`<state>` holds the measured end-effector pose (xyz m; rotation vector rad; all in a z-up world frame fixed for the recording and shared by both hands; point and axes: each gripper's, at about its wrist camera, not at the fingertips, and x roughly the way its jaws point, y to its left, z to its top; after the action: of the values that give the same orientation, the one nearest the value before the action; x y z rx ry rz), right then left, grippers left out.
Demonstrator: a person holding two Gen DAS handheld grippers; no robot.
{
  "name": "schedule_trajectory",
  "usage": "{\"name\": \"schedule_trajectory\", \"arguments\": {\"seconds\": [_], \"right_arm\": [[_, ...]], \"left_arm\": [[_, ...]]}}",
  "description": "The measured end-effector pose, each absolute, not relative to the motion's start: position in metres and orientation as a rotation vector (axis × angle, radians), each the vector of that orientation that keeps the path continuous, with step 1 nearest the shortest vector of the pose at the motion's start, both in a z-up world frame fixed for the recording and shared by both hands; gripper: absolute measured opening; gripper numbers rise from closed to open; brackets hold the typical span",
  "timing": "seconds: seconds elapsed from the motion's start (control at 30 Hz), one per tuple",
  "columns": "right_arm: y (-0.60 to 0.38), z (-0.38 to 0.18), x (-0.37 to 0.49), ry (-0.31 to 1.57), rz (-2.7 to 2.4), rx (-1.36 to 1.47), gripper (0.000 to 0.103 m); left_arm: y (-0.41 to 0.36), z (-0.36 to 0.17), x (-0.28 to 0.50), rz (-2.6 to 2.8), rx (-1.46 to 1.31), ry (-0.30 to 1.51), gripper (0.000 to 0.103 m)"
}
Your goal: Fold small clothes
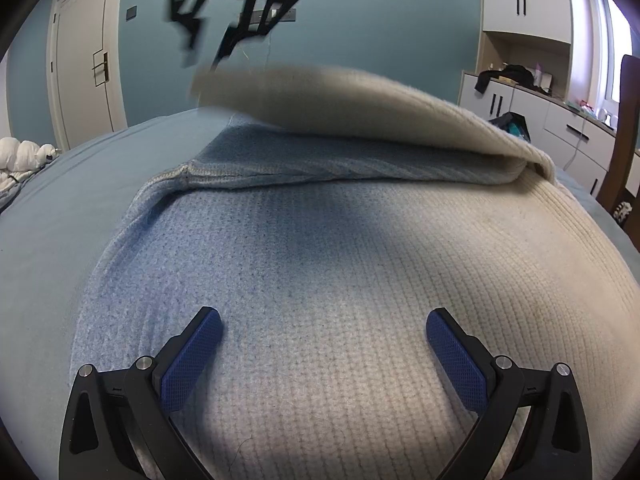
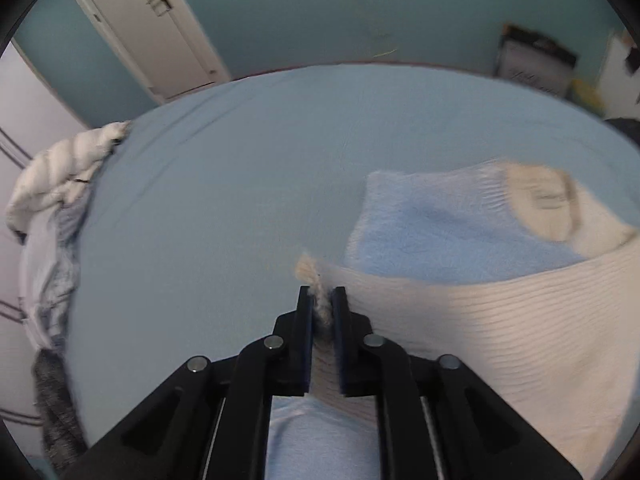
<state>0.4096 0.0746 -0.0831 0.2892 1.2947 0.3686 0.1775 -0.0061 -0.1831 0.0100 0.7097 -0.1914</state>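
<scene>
The right gripper (image 2: 321, 300), clamped on a sleeve cuff (image 2: 316, 292), lifts it across the sweater (image 1: 320, 280) lying on the bed (image 2: 240, 160) to fold it, while the wide-open, empty left gripper (image 1: 324, 330) hovers over the near body.

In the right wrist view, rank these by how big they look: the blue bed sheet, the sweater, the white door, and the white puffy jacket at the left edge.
1. blue bed sheet
2. sweater, though it is close to the camera, which enlarges it
3. and 4. white door and white puffy jacket look about alike; no ranking.
</scene>
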Motion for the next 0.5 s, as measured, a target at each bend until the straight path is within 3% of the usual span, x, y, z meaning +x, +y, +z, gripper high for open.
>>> {"name": "schedule_trajectory", "arguments": {"seconds": [0.07,0.23,0.37,0.5], "right_arm": [[0.057,-0.111,0.404,1.364,0.397,0.428,0.053],[-0.002,-0.099,0.377,1.350,0.346,0.489,0.058],[-0.060,-0.085,0.362,1.281,0.243,0.232,0.074],[-0.157,-0.101,0.320,1.284,0.016,0.012,0.077]], "left_arm": [[-0.004,-0.183,0.177,-0.192,0.006,0.707,0.103],[-0.003,-0.182,0.177,-0.189,0.010,0.712,0.103],[-0.004,-0.182,0.178,-0.188,0.014,0.715,0.103],[-0.007,-0.182,0.179,-0.185,0.019,0.716,0.103]]}}
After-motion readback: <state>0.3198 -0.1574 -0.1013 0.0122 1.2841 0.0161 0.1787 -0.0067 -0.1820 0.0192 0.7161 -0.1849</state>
